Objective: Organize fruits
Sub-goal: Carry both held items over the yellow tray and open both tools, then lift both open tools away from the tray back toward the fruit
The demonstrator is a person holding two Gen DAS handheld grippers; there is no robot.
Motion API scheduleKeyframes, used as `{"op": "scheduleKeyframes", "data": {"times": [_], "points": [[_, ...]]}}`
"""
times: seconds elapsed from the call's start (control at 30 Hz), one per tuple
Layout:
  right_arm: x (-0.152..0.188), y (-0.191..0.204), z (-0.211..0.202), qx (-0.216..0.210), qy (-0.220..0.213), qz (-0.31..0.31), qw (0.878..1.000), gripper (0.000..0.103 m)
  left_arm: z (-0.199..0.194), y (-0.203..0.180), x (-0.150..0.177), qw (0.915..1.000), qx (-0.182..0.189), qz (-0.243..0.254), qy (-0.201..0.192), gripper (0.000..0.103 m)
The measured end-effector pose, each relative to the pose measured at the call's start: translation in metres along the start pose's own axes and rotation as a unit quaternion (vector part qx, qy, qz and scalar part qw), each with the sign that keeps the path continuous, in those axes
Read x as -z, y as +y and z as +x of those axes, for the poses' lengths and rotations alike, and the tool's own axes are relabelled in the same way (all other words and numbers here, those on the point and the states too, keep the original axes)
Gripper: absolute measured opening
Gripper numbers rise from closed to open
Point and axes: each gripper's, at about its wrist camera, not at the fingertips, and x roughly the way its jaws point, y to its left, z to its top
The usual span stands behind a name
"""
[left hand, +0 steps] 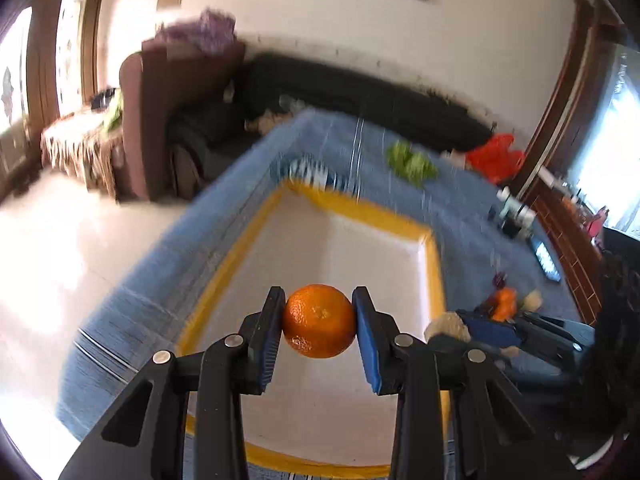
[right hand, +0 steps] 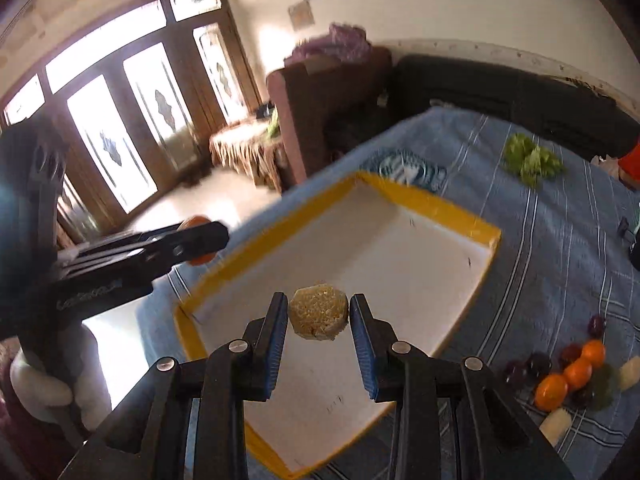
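Note:
My left gripper point(left hand: 319, 320) is shut on an orange point(left hand: 319, 321), held above the white tray with yellow rim point(left hand: 312, 240). My right gripper point(right hand: 319, 318) is shut on a pale, rough, cut fruit slice point(right hand: 319, 312), also above the tray point(right hand: 400, 240). In the right wrist view the left gripper point(right hand: 200, 240) shows side-on at the left with the orange point(right hand: 198, 258) partly hidden behind its fingers. In the left wrist view the right gripper point(left hand: 472, 326) appears at the right with the pale slice point(left hand: 448, 325).
A pile of loose fruit point(right hand: 572, 376), oranges, dark grapes and pale pieces, lies on the blue striped cloth point(right hand: 560, 240) right of the tray. A green leafy bunch point(right hand: 530, 158) lies farther back. A patterned glass dish point(right hand: 408, 170) stands behind the tray. Sofa and chairs beyond.

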Motion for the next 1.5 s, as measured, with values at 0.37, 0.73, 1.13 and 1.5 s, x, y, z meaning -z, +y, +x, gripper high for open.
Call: {"op": "scheduleKeyframes", "data": {"times": [0.37,0.73,1.13,1.5], "points": [[0.040,0.027,0.064,-0.004,0.081,-0.068,0.994,0.036,0.052,0.037,0.038,0.9926,-0.078,-0.042,0.082,0.034],[0.054,0.052,0.067,-0.016,0.074,-0.095,0.993,0.037,0.008,0.038,0.037,0.9922,-0.103,-0.056,0.042,0.063],[0.048,0.038,0.006,-0.011,-0.051,-0.080,0.995,0.055,-0.110,0.048,0.051,0.9782,-0.161,-0.101,-0.083,0.069],[0.049,0.013,-0.001,0.010,-0.098,-0.049,0.994,0.056,-0.150,0.053,0.054,0.9551,-0.219,-0.151,-0.129,0.074]]}}
